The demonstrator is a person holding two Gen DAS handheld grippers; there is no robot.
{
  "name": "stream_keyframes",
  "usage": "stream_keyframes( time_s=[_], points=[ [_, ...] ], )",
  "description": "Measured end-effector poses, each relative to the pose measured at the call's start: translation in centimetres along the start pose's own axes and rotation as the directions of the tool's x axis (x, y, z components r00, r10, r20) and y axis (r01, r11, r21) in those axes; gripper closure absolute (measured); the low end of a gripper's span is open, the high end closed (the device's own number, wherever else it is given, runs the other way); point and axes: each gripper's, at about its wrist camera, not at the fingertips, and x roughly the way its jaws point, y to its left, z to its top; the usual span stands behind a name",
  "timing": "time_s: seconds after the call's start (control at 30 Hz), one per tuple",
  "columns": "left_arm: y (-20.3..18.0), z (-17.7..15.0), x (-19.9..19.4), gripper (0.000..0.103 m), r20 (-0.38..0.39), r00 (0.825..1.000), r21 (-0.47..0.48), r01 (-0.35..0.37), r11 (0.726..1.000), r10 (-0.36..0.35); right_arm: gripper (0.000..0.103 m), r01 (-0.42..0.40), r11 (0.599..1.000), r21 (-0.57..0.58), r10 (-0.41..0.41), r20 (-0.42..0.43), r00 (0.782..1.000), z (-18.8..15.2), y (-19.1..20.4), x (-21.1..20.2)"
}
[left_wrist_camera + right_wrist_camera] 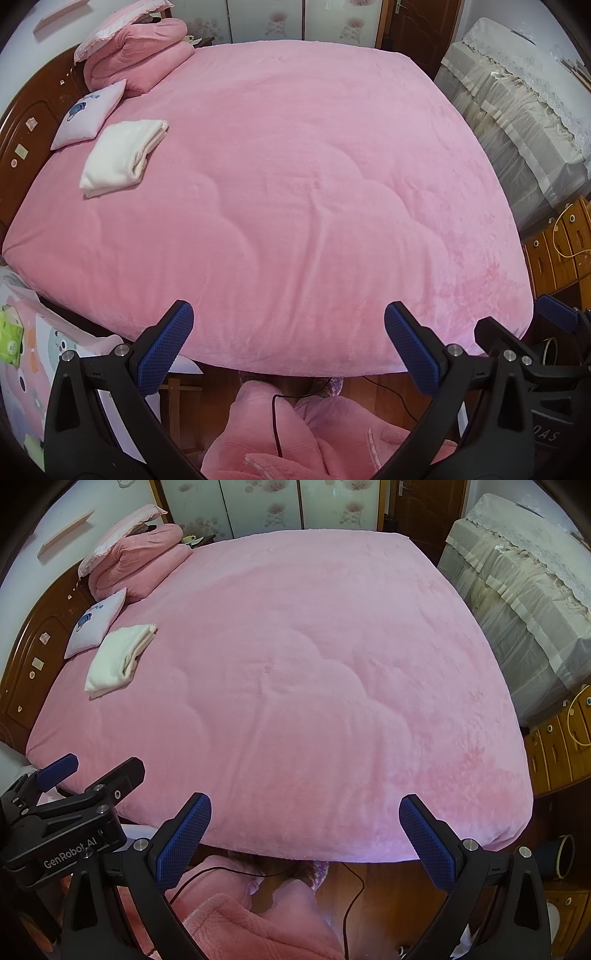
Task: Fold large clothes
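The folded white garment (120,157) lies on the pink bedspread (295,184) at the headboard end of the bed, on your far left and well apart from both of your tools. Just beside it, toward the headboard, a small pale cushion (90,112) with a blue print leans at a tilt, its corner close to the garment's edge. Beyond the cushion a bundled pink quilt (140,55) sits with a lace-edged pillow (122,22) resting on top. The wooden headboard (33,118) curves along that side.

Your left gripper (289,349) hovers over the near edge of the bed, its blue-padded fingers (166,349) wide apart and holding nothing. Your right gripper (306,840) hovers at the same edge, just beside the left one, fingers (428,843) likewise spread and empty.

Below both tools you can see your pink fleece sleeves or legs (258,923), with a dark cable (354,890) trailing across the wooden floor. To the right of the bed stands furniture under a lace-trimmed cover (517,590).
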Motion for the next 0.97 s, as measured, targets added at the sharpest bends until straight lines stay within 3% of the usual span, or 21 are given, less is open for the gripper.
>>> stream_keyframes(
  time_s=[0.97],
  points=[
    [1.2, 0.9, 0.2, 0.001, 0.022, 1.0, 0.069, -0.019, 0.997, 0.017, 0.0, -0.003, 0.999, 0.035, 0.002, 0.01, 1.0, -0.3, -0.7, 0.9]
  ],
)
